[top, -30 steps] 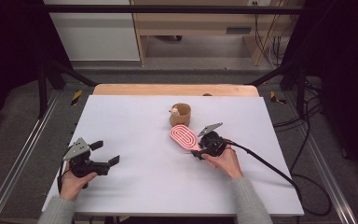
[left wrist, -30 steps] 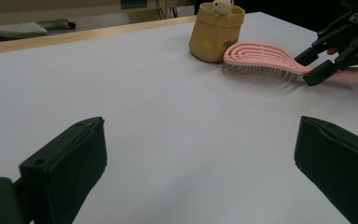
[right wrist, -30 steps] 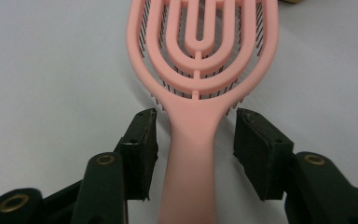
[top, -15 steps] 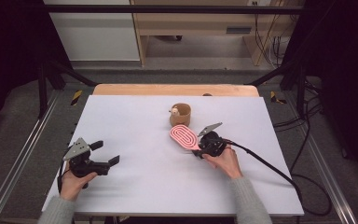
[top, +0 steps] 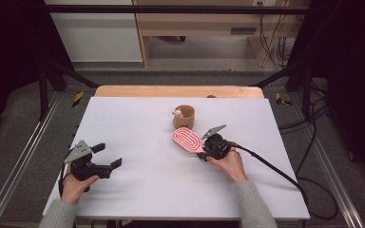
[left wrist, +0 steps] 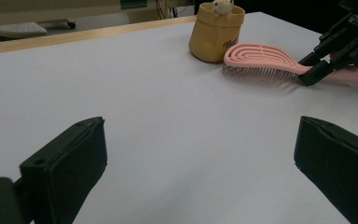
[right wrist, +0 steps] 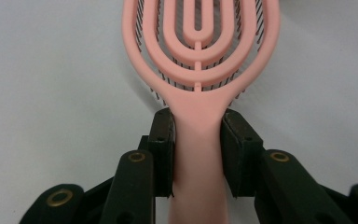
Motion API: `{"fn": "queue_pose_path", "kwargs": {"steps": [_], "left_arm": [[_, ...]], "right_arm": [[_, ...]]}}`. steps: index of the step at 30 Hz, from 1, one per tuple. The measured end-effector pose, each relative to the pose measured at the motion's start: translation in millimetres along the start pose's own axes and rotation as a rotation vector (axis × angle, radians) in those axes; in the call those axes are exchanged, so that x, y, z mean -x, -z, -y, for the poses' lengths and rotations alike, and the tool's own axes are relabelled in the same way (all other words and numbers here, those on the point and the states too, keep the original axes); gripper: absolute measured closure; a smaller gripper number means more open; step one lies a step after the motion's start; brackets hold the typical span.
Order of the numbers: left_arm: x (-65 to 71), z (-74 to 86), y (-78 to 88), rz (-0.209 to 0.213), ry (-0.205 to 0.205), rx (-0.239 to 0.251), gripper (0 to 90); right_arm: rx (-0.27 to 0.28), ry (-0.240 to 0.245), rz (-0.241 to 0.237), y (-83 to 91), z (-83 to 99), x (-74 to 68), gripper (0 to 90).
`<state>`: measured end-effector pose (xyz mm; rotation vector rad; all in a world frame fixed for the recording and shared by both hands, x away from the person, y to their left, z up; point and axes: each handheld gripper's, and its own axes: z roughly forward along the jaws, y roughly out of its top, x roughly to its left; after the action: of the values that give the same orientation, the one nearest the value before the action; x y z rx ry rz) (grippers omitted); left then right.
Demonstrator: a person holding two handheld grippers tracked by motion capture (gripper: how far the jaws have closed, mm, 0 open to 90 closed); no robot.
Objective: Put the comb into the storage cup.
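A pink hairbrush (top: 187, 139) lies bristles down on the white table (top: 142, 190), right of centre. My right gripper (top: 204, 153) has just been closing and now stands shut on the brush's handle; in the right gripper view the pads (right wrist: 164, 140) press both sides of the hairbrush (right wrist: 198, 140) handle. The left gripper view shows the hairbrush (left wrist: 261, 58) and the right gripper (left wrist: 310, 70) at far right. Near the front left edge my left gripper (top: 107, 156) rests open in the hand, its jaws wide apart with nothing between them.
A small tan cup (top: 184, 116) holding a little white figure stands just behind the brush head, seen as the cup (left wrist: 216, 30) in the left gripper view. A black cable (top: 271, 168) trails from the right gripper off the table's right side.
The right gripper's jaws have closed onto the hairbrush's handle. Both hands have stayed where they were.
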<state>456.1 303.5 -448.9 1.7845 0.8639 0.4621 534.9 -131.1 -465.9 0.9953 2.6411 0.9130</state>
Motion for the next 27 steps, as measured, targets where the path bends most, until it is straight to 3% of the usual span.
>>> {"fn": "queue_pose_path", "kwargs": {"steps": [18, 27], "left_arm": [[0.0, 0.0, 0.1, -0.001, 0.002, 0.001, 2.5], [0.0, -0.1, 0.3, -0.001, 0.005, 0.003, 2.5]], "right_arm": [[-0.016, -0.006, 0.0, 3.0, -0.2, -0.7, 68.9], [0.003, 0.0, 0.0, 10.3, -0.8, -2.4, 69.0]]}}
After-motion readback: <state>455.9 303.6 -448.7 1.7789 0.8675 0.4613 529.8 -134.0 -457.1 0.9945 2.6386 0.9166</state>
